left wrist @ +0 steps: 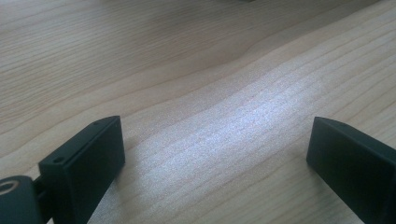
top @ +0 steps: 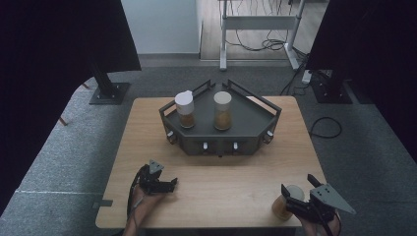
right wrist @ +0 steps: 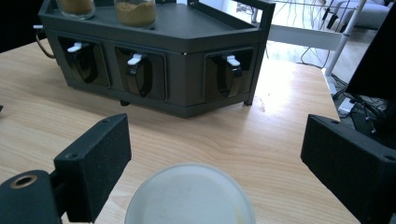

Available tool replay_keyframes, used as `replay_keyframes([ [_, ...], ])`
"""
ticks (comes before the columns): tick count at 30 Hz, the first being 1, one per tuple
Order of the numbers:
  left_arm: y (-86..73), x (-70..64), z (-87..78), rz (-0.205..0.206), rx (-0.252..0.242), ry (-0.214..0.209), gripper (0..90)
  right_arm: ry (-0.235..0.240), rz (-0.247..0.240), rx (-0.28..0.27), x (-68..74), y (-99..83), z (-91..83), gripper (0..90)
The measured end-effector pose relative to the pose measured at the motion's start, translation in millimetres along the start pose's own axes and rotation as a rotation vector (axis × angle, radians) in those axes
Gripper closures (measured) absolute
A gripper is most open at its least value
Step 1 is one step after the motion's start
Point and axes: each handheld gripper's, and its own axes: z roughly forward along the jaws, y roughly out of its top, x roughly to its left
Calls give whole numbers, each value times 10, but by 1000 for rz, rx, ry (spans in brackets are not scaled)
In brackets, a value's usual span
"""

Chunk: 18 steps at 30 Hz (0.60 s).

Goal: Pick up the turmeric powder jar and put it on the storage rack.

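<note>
- Right gripper (top: 295,199): matte black, jaws spread wide, set on either side of the jar (top: 286,202) without touching it. In the right gripper view the jar's round, pale lid (right wrist: 190,196) sits low between the two flat, block-shaped pads.
- Jar: clear cylinder holding a tan granular fill – it stands upright near the front right corner of the table (top: 221,187).
- Left gripper (top: 169,186): jaws apart and holding nothing, low over bare tabletop at front left; the left gripper view shows smooth light wood grain between the jaws.
- Rack (top: 221,135): dark angular metal tray with rails, at the table's centre rear. Two similar jars (top: 222,111) stand on its top; white-tipped levers (right wrist: 135,59) sit in its front recesses.
</note>
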Motion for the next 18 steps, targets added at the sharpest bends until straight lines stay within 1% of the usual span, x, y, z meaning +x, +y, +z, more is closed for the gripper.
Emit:
replay_keyframes([
  [5, 0, 0, 0, 0, 0, 0, 39, 1, 1, 16, 20, -50, -3, 80],
  [10, 0, 0, 0, 0, 0, 0, 39, 12, 5, 30, 18, -99, -4, 80],
  [18, 0, 0, 0, 0, 0, 0, 39, 17, -1, 58, 45, -149, -1, 88],
])
